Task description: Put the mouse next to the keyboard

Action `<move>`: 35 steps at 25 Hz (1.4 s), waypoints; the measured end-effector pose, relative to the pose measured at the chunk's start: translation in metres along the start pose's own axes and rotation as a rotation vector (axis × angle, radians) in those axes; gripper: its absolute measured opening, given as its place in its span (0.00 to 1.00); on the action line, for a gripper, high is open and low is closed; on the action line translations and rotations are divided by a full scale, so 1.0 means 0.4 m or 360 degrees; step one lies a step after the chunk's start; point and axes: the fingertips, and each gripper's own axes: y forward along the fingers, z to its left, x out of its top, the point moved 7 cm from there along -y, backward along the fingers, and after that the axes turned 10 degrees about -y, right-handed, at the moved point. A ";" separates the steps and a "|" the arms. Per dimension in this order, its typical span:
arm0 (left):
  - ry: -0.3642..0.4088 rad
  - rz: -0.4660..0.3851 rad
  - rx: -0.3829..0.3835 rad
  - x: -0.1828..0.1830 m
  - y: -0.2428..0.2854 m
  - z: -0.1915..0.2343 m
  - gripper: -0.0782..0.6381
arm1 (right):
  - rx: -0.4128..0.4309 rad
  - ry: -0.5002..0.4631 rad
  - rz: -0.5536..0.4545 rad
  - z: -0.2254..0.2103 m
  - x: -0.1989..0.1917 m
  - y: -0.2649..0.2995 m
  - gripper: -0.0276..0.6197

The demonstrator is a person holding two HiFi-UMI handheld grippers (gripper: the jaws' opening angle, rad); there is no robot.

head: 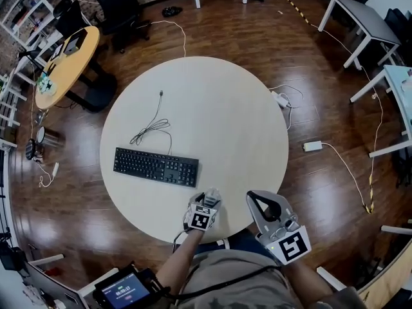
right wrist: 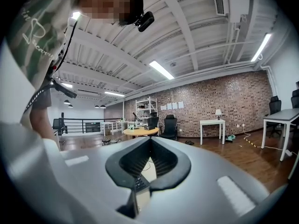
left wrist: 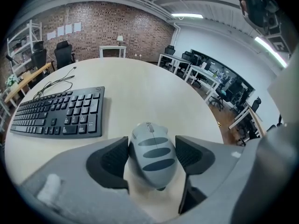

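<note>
The left hand-held gripper [left wrist: 152, 149] is closed on the mouse [left wrist: 150, 143], its dark pads pressed against the mouse's two sides. The mouse is grey with three dark stripes and sits just right of the black keyboard [head: 156, 167], a little nearer the person, at the near edge of the round worktop [head: 219, 108]. Farther right of the keyboard, the right hand-held gripper [head: 259, 197] is closed and empty, its jaw tips meeting. The keyboard's cable [head: 151, 124] lies coiled just beyond the keyboard

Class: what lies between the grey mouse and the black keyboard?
Only bare pale tabletop separates grey striped mouse from black keyboard, per left gripper view.
</note>
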 end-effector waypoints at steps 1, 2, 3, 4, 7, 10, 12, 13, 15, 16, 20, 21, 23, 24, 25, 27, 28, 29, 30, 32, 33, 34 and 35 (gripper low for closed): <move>0.0005 -0.0006 -0.0003 0.001 0.003 0.000 0.57 | -0.0009 -0.0001 0.0005 0.000 0.002 -0.003 0.05; 0.0008 -0.0015 -0.0006 -0.001 0.008 0.001 0.57 | -0.0019 -0.0005 0.0011 0.001 0.005 -0.005 0.05; 0.0010 -0.0020 -0.0010 -0.003 0.013 0.001 0.57 | -0.0028 -0.0011 0.0023 0.002 0.006 -0.008 0.05; 0.0013 -0.0022 -0.0014 -0.005 0.016 0.000 0.57 | -0.0033 -0.0020 0.0039 0.003 0.007 -0.011 0.05; 0.0043 -0.0010 -0.0028 -0.005 0.017 -0.004 0.57 | -0.0039 -0.0046 0.0077 0.017 0.019 -0.020 0.05; 0.0062 0.0012 -0.0041 0.001 0.012 -0.002 0.57 | -0.0059 -0.0056 0.0109 0.034 0.043 -0.034 0.05; 0.0070 0.0021 -0.0056 0.006 0.016 -0.006 0.57 | -0.0069 -0.0072 0.0119 0.035 0.050 -0.042 0.05; 0.0076 0.0028 -0.0062 0.007 0.018 -0.010 0.57 | -0.0062 -0.0078 0.0121 0.034 0.049 -0.045 0.05; 0.0085 0.0048 -0.0067 0.008 0.023 -0.020 0.57 | -0.0020 -0.0075 0.0119 0.029 0.042 -0.051 0.05; 0.0089 0.0058 -0.0065 0.008 0.025 -0.027 0.57 | 0.0007 -0.0073 0.0116 0.023 0.038 -0.053 0.05; 0.0072 0.0062 -0.0034 0.019 0.033 -0.036 0.57 | 0.0078 -0.0101 0.0098 -0.022 0.033 -0.042 0.05; 0.0051 0.0061 -0.0019 0.017 0.033 -0.035 0.56 | 0.0093 -0.0109 0.0086 -0.033 0.033 -0.037 0.05; 0.0004 0.0050 0.0002 0.016 0.036 -0.040 0.56 | 0.0118 -0.0113 0.0084 -0.051 0.026 -0.036 0.05; -0.0013 0.0041 0.0008 0.020 0.041 -0.046 0.56 | 0.0124 -0.0104 0.0085 -0.061 0.020 -0.037 0.05; -0.0022 0.0033 0.0012 0.028 0.047 -0.054 0.56 | 0.0129 -0.0093 0.0083 -0.071 0.015 -0.038 0.05; -0.0023 0.0026 0.0016 0.044 0.062 -0.069 0.56 | 0.0144 -0.0079 0.0077 -0.084 0.007 -0.036 0.05; -0.0018 0.0029 0.0014 0.052 0.068 -0.076 0.57 | 0.0151 -0.0072 0.0078 -0.089 0.004 -0.035 0.05; -0.0015 0.0035 0.0009 0.058 0.073 -0.083 0.57 | 0.0154 -0.0062 0.0079 -0.095 0.002 -0.035 0.05; -0.0013 0.0041 0.0004 0.065 0.077 -0.091 0.57 | 0.0153 -0.0052 0.0082 -0.101 0.001 -0.038 0.05; -0.0008 0.0046 -0.0003 0.080 0.089 -0.105 0.57 | 0.0146 -0.0037 0.0088 -0.117 -0.004 -0.044 0.05; -0.0005 0.0043 -0.0004 0.088 0.095 -0.111 0.57 | 0.0140 -0.0033 0.0089 -0.126 -0.009 -0.046 0.05; -0.0003 0.0036 -0.0004 0.098 0.103 -0.116 0.57 | 0.0134 -0.0028 0.0093 -0.135 -0.014 -0.049 0.05; 0.0001 0.0028 -0.0004 0.107 0.111 -0.120 0.57 | 0.0126 -0.0026 0.0097 -0.143 -0.020 -0.050 0.05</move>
